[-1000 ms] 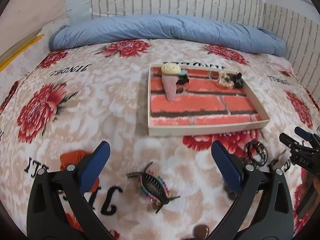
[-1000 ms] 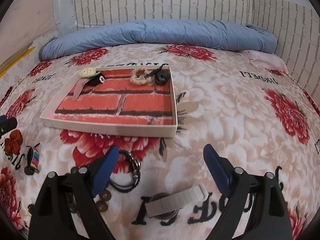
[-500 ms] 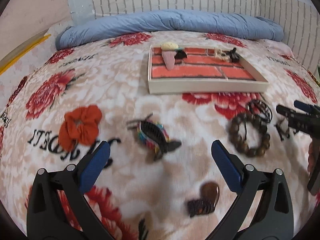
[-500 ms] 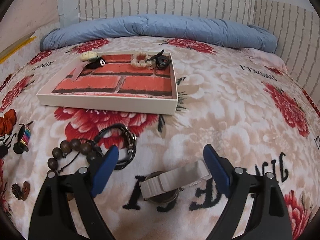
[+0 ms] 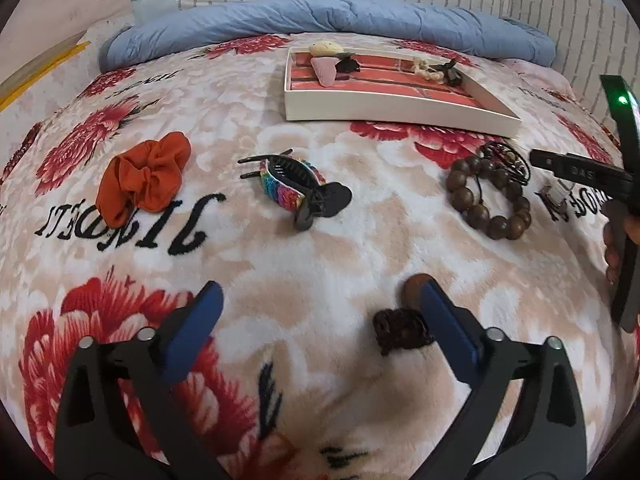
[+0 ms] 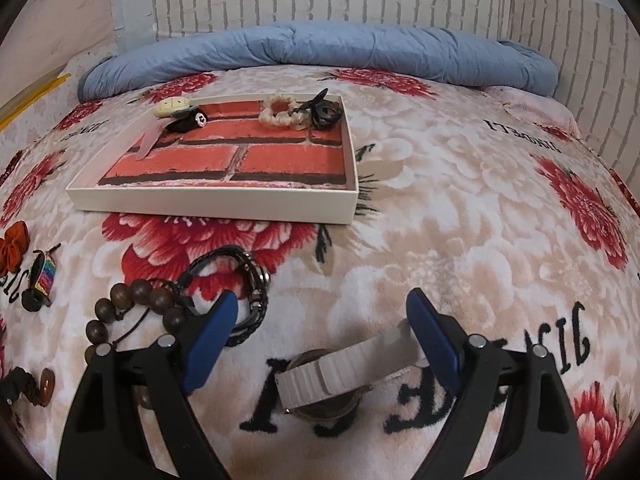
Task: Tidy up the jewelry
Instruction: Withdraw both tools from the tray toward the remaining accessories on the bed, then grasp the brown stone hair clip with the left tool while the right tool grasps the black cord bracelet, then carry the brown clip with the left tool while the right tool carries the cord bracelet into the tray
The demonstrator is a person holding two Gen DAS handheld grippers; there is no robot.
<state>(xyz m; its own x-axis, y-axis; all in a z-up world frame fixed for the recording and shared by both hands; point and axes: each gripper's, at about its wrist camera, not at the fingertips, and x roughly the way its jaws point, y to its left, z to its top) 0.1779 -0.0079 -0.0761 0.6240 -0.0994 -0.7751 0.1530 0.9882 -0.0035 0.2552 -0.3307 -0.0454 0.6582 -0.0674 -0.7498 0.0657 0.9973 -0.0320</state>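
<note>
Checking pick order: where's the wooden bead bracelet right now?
The wooden bead bracelet lies on the blanket, right of centre in the left wrist view, touching the black cord bracelet, in front of the tray.

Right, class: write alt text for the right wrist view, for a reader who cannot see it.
The open right gripper hovers over a white-strapped watch on a floral blanket. Left lie a wooden bead bracelet and black cord bracelet; beyond, a brick-patterned tray holds hair accessories.
</note>
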